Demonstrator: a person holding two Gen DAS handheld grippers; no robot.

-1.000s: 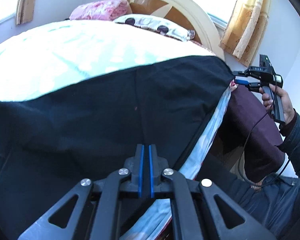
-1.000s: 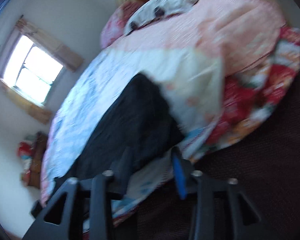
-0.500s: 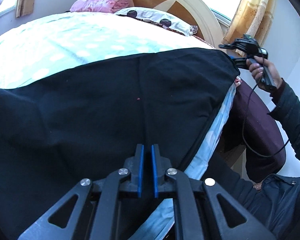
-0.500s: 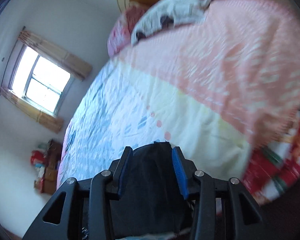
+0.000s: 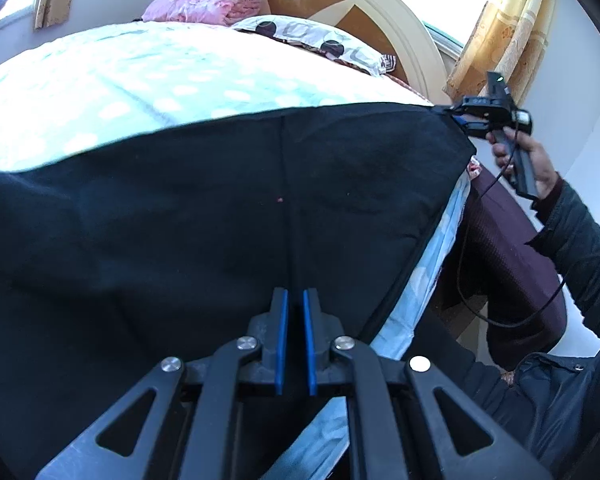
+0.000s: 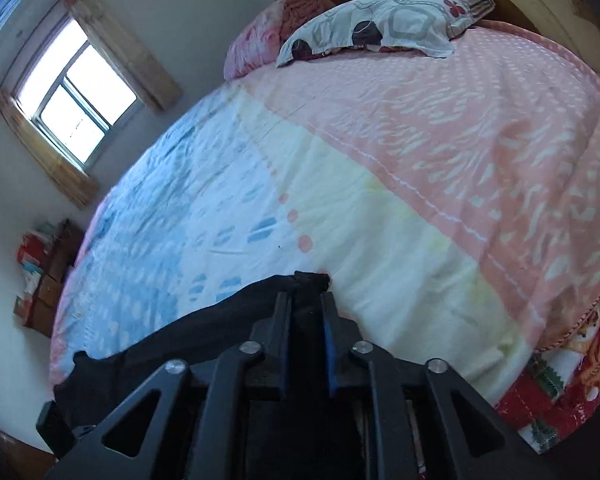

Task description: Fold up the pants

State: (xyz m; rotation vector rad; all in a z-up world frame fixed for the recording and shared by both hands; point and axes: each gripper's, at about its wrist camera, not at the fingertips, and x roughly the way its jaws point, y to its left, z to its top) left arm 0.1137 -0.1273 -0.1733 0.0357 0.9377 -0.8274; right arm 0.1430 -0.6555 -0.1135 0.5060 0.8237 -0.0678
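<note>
grippers point(image 5: 292, 300): black, blue pads, silver screws | sleeve point(image 5: 580, 236): dark, perhaps quilted | cable point(image 5: 472, 280): black

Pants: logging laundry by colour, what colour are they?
Plain black pants, with no pattern visible; they show best in the left wrist view.

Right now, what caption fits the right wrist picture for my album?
Right gripper pinching a corner of the black pants on a pastel bedspread.

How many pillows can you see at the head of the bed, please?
2. A pink floral pillow lies nearer the window side; a white patterned pillow with dark spots rests beside it against the headboard. Others may be hidden behind them.
</note>
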